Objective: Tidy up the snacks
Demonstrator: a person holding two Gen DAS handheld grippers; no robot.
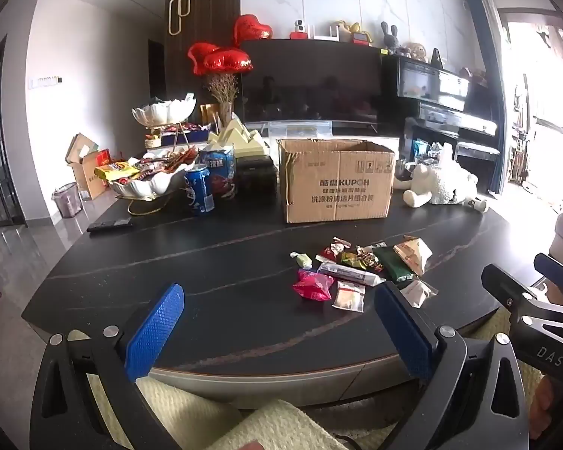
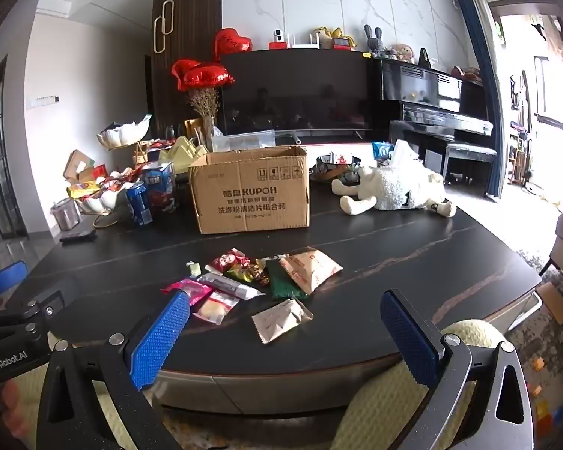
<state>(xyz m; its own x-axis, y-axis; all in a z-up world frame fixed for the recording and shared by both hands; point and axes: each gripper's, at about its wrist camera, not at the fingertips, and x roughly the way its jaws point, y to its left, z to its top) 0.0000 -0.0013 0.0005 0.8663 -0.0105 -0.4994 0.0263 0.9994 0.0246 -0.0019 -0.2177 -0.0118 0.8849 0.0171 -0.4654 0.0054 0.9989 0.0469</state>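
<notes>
Several loose snack packets lie on the dark table in front of an open cardboard box (image 1: pixel 336 180) (image 2: pixel 249 189): a pink packet (image 1: pixel 313 285) (image 2: pixel 191 288), a green packet (image 1: pixel 392 264) (image 2: pixel 283 281), a beige bag (image 1: pixel 413 253) (image 2: pixel 311 266) and a tan sachet (image 2: pixel 281 318) nearest me. My left gripper (image 1: pixel 277 302) is open and empty over the table's near edge, left of the pile. My right gripper (image 2: pixel 287 309) is open and empty, its fingers either side of the tan sachet, above and short of it.
A white shell-shaped bowl (image 1: pixel 146 183) full of snacks, a blue can (image 1: pixel 199 189) and a remote (image 1: pixel 110 225) stand at the left. A plush sheep (image 2: pixel 394 191) lies at the right behind the box. The table's front edge (image 2: pixel 281 375) is just ahead of both grippers.
</notes>
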